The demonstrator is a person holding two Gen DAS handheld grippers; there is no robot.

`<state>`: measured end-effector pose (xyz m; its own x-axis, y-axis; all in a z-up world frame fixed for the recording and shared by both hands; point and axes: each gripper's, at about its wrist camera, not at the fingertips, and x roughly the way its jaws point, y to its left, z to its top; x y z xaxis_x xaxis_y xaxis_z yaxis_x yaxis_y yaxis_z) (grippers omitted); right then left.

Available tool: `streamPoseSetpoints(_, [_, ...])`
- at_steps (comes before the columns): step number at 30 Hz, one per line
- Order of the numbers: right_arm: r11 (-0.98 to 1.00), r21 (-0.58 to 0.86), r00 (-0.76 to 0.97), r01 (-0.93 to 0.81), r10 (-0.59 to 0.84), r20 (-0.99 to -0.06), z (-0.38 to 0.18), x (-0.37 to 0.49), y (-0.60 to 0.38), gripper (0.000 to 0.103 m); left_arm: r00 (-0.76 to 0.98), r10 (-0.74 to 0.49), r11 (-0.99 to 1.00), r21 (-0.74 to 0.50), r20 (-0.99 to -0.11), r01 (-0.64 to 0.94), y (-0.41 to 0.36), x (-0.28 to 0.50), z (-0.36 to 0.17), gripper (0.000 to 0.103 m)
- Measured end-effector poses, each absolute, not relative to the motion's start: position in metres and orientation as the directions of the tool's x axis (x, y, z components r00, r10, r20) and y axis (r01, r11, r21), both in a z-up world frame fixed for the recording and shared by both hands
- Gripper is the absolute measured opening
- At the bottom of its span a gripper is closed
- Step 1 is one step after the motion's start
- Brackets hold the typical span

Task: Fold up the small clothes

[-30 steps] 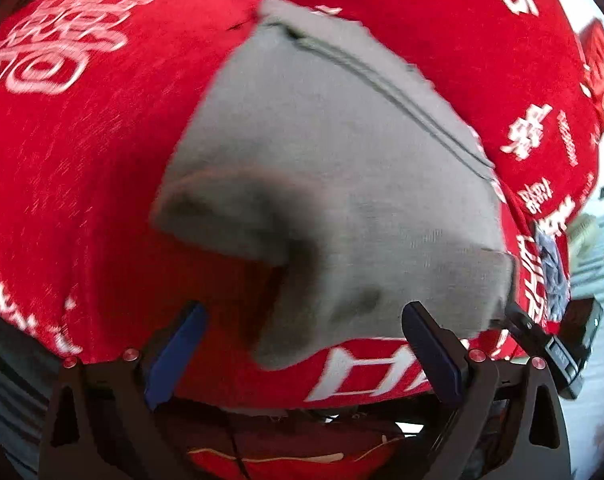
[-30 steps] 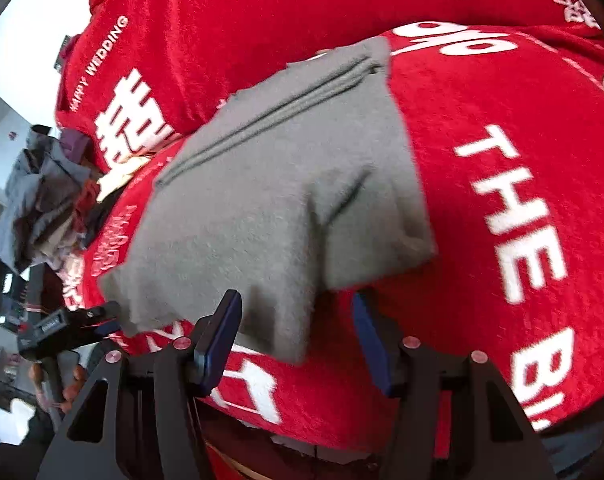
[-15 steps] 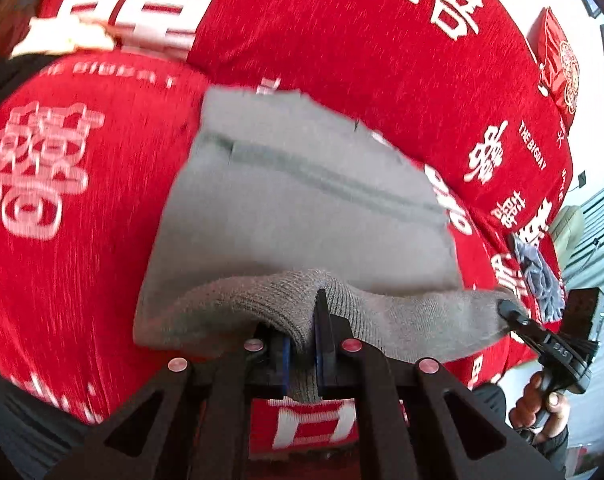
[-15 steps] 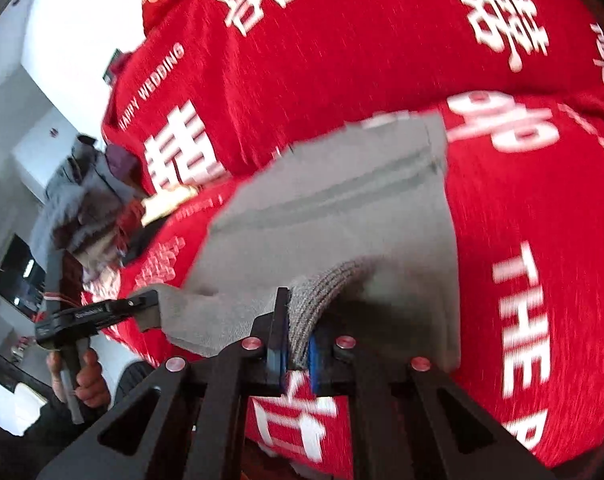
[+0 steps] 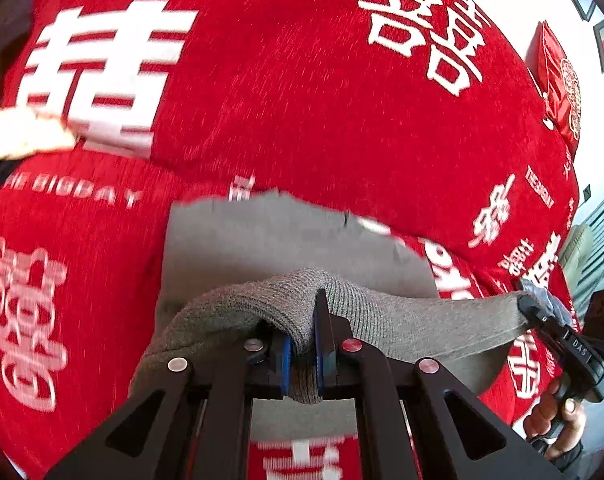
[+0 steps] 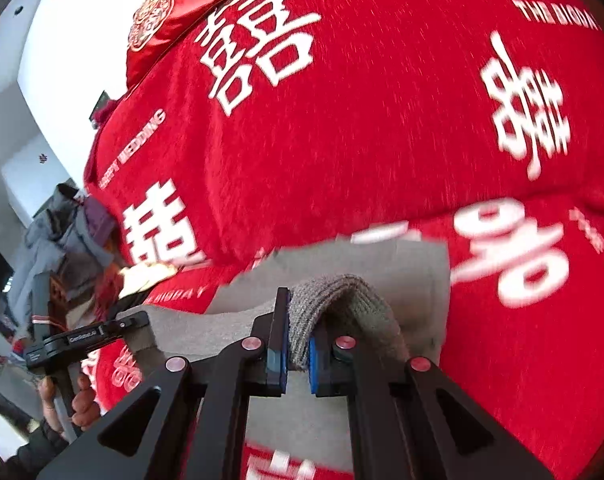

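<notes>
Both grippers have gone from standing open over the flat cloth a second ago to pinching its near edge, and since half a second ago they have carried that edge higher, so more of the red cover's back now shows beyond it. Nearest the left wrist camera, the left gripper (image 5: 302, 344) has its blue pads nearly together, with only a ridge of ribbed knit between them; the grey garment (image 5: 286, 240) bulges up over the fingertips and a short tongue of it hangs down below the pads. From there the raised edge runs off to the right to the right gripper (image 5: 541, 316), which grips its far corner, with the person's right hand (image 5: 557, 416) showing below on the handle. In the right wrist view the right gripper (image 6: 298, 344) is likewise all but closed on a fold of the grey garment (image 6: 341, 296), and the left gripper (image 6: 102, 332) holds the other corner off to the left, the left hand (image 6: 70, 400) beneath it. Past the lifted edge, the rest of the garment lies flat on the red cover (image 5: 302, 100) printed with white characters and lettering. Farther off, a red embroidered cushion (image 6: 170, 12) leans at the top of the cover against a white wall, and a heap of grey clothing (image 6: 58, 236) sits at the left edge.
</notes>
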<state>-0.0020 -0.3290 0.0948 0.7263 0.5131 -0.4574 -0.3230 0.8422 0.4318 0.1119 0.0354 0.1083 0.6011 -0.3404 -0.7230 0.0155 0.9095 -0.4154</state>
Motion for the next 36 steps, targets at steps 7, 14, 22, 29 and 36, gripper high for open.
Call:
streamPoseSetpoints(7, [0.883,0.393,0.731,-0.256,0.443,-0.519,0.088,0.103,-0.311,0.008,0.580,-0.288,0.927,-0.373,-0.762,-0.029,0.028,0.210,0.081,0.009])
streamPoseSetpoints(14, [0.913,0.378,0.643,-0.154,0.383,-0.663,0.018,0.189,-0.296,0.012,0.443,-0.274,0.920,-0.367,-0.853,-0.138,0.033,0.283,0.001,0.009])
streamPoseSetpoints(22, [0.792,0.611,0.610,-0.021,0.494,-0.619,0.004,0.206,-0.337,0.080,0.385,-0.567,0.671,-0.680,-0.728,-0.296,0.097,0.293,-0.031,0.080])
streamPoseSetpoints(29, [0.959,0.237,0.635,-0.155,0.280,-0.720,0.028,0.164,-0.306,0.080,0.521,-0.439,0.756,-0.614,-0.732,-0.226,0.110,0.245,0.023,0.099])
streamPoseSetpoints(36, [0.965,0.046,0.560,-0.258,0.188,-0.807,-0.003,0.188,-0.233,0.080,0.444,-0.187,0.976,-0.217,-0.876,-0.019,0.000,0.274,0.005,0.099])
